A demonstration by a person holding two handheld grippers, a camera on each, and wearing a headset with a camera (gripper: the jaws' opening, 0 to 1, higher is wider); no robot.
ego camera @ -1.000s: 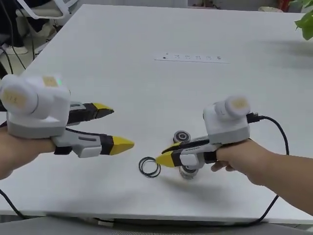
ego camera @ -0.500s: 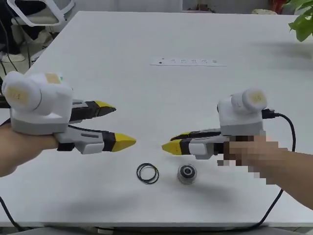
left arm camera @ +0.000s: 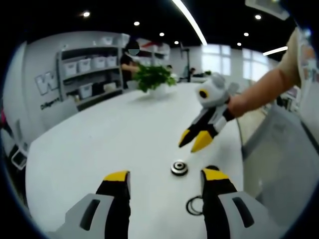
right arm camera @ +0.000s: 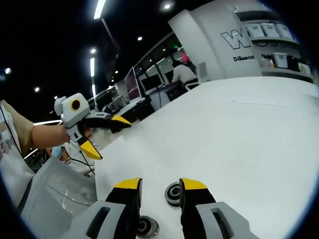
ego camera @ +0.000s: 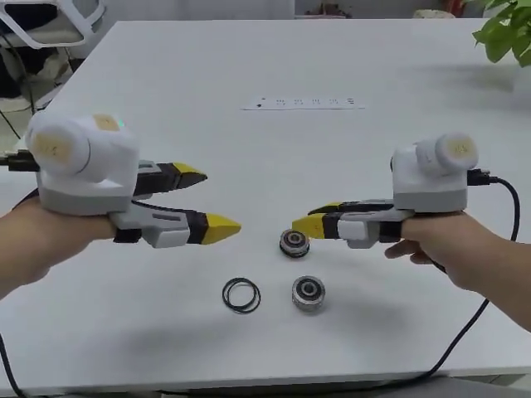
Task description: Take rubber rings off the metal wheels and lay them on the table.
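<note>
Two small metal wheels lie on the white table (ego camera: 249, 157): one wheel (ego camera: 294, 242) just below the tips of my right gripper (ego camera: 314, 217), the other wheel (ego camera: 308, 292) nearer the front edge. Two black rubber rings (ego camera: 241, 295) lie overlapped left of the nearer wheel. My right gripper hovers with a narrow gap between its jaws and nothing in it. My left gripper (ego camera: 207, 201) is held wide open above the table, left of the rings. In the left gripper view the wheel (left arm camera: 179, 168), the rings (left arm camera: 194, 205) and the right gripper (left arm camera: 195, 141) lie ahead. The right gripper view has a wheel (right arm camera: 173, 193) between the jaws' line.
A flush socket strip (ego camera: 303, 103) sits in the table's middle, far from the work. A plant (ego camera: 506, 33) stands at the back right and a chair (ego camera: 50, 25) beyond the back left corner. The right gripper's cable (ego camera: 498, 249) loops over the front right edge.
My right gripper has lifted off the nearer wheel and drawn back to the right, uncovering both wheels. The left gripper has stayed open in about the same place. The head camera has shifted.
</note>
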